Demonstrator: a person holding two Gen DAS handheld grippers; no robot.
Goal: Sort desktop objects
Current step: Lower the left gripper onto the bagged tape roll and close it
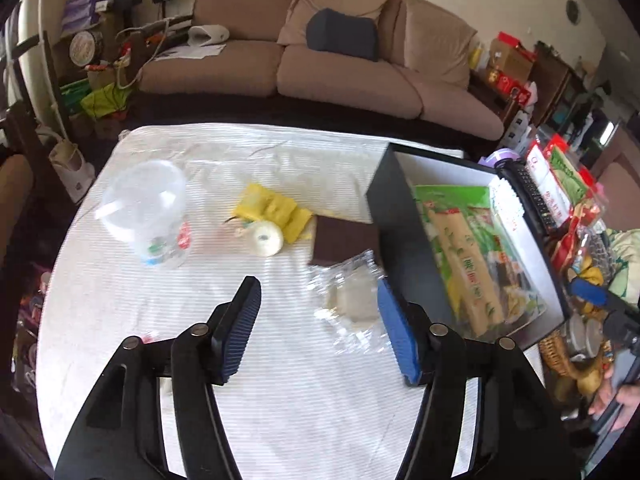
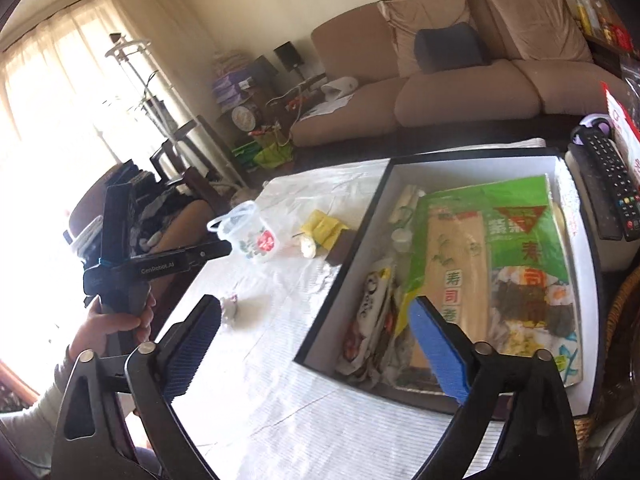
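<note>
On the white cloth lie a clear plastic cup (image 1: 146,212), a yellow packet (image 1: 274,208), a white tape roll (image 1: 266,240), a brown block (image 1: 344,242) and a crumpled clear wrapper (image 1: 352,300). My left gripper (image 1: 320,330) is open and empty above the cloth, its right finger beside the wrapper. A black box (image 2: 472,268) with a white inside holds a green sushi-kit packet (image 2: 516,240) and smaller packets. My right gripper (image 2: 316,350) is open and empty, straddling the box's near left wall. The cup (image 2: 252,236) and yellow packet (image 2: 324,226) also show in the right wrist view.
A remote control (image 2: 608,176) lies right of the box. Snack packets and a basket (image 1: 568,216) crowd the table's right side. A brown sofa (image 1: 320,60) stands behind the table. The person's hand holding the left gripper handle (image 2: 132,276) shows at left.
</note>
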